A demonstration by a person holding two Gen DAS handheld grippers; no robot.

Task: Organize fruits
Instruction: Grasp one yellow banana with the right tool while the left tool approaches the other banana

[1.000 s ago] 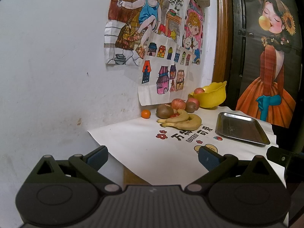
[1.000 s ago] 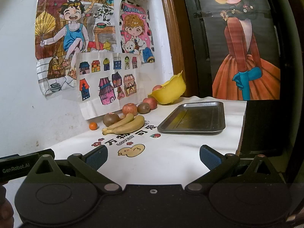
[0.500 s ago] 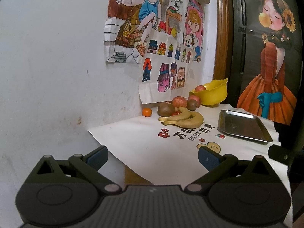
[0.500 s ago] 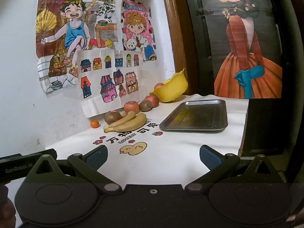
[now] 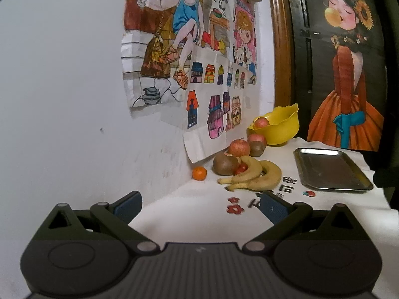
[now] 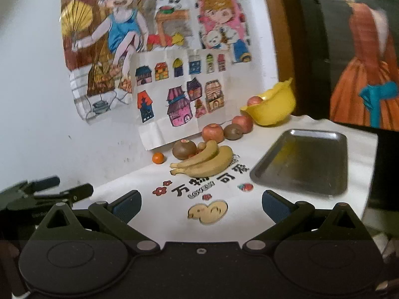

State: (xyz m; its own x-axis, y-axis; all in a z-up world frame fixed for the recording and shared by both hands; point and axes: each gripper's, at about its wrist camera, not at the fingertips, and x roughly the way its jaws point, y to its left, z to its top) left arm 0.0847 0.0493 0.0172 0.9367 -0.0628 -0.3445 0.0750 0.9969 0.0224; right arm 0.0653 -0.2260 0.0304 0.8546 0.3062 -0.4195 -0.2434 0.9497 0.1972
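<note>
**Fruit grouped by the wall, both grippers empty**

The bananas [image 6: 204, 163] lay on the white cloth [image 6: 159, 219], near the wall, with a kiwi [image 6: 184, 149] touching them from behind and a small orange [image 6: 158, 158] just beside it to the left. Behind these sat an apple [image 6: 212, 132], a second kiwi [image 6: 233, 131] and another apple [image 6: 243, 123], close together. One more apple [image 5: 261, 122] rested in the yellow bowl [image 5: 279, 127], only its top showing above the rim. Small red and pale fruits wedged between kiwi and bananas were too hidden to name.

The left gripper [image 5: 200, 205] hung over the cloth's near edge, jaws wide apart and holding nothing. The right gripper [image 6: 200, 204] hovered likewise, jaws spread and empty, pointed at the fruit; the left tool showed at its lower left, partly cut off.

A steel tray [image 6: 306, 162] lay right of the bananas, apart from them. Children's drawings [image 6: 162, 62] covered the wall behind; the right wrist view was somewhat blurred.
</note>
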